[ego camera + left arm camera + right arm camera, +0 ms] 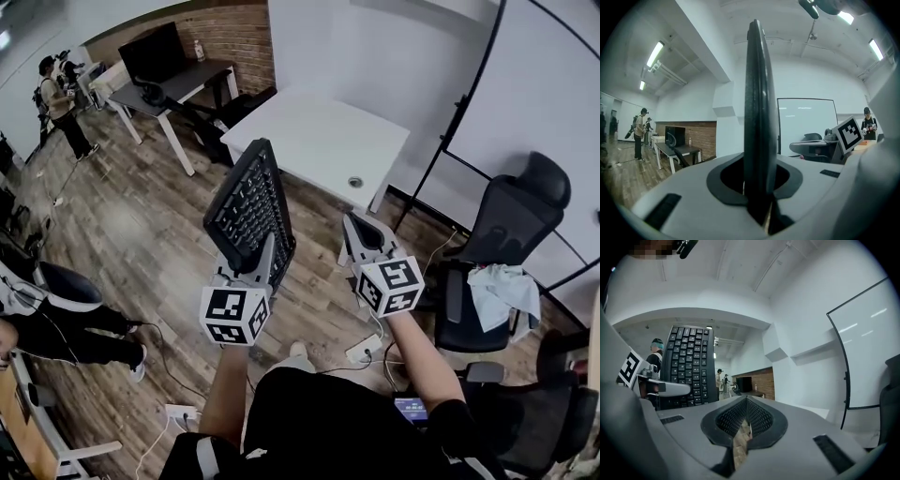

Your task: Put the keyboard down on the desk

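Observation:
A black keyboard [247,211] stands on its edge in the air, keys facing right, with my left gripper [261,251] shut on its near end. In the left gripper view the keyboard [758,122] shows edge-on as a dark blade clamped between the jaws. My right gripper [364,234] hovers beside it to the right, shut and empty. From the right gripper view the keyboard [690,365] shows its keys at the left. A white desk [319,141] lies just beyond both grippers, with a round cable hole [354,182] near its front corner.
A black office chair [506,244] with a cloth [502,289] on it stands to the right. A dark desk with a monitor [155,54] is at the far left, people beyond it. A power strip [361,350] and cables lie on the wooden floor.

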A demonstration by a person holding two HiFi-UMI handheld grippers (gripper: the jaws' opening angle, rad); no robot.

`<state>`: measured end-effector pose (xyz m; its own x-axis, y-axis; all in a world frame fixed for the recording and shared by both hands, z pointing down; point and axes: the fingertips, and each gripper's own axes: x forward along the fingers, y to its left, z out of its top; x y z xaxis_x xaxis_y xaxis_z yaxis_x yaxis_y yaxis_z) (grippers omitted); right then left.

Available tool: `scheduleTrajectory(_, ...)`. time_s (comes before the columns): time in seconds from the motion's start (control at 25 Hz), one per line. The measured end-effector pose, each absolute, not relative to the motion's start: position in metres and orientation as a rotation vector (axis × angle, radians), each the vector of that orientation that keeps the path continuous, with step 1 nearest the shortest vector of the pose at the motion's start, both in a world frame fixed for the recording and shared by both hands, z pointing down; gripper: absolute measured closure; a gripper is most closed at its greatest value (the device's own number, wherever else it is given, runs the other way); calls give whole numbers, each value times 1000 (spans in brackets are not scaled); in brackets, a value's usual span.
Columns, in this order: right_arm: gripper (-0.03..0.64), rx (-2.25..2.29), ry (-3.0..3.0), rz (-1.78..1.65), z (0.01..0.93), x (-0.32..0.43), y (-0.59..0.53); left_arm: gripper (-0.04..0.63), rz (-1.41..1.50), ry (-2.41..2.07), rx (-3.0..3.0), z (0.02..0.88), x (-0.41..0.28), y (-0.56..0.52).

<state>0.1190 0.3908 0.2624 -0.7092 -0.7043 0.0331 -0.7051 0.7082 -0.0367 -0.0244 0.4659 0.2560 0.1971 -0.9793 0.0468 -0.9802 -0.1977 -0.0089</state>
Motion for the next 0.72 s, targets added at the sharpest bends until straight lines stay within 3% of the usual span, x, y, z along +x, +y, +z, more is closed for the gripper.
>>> scheduleTrajectory(0.72,575,1322,-2784,89,260,54,298,508,17,-1875,2447,254,-117,369)
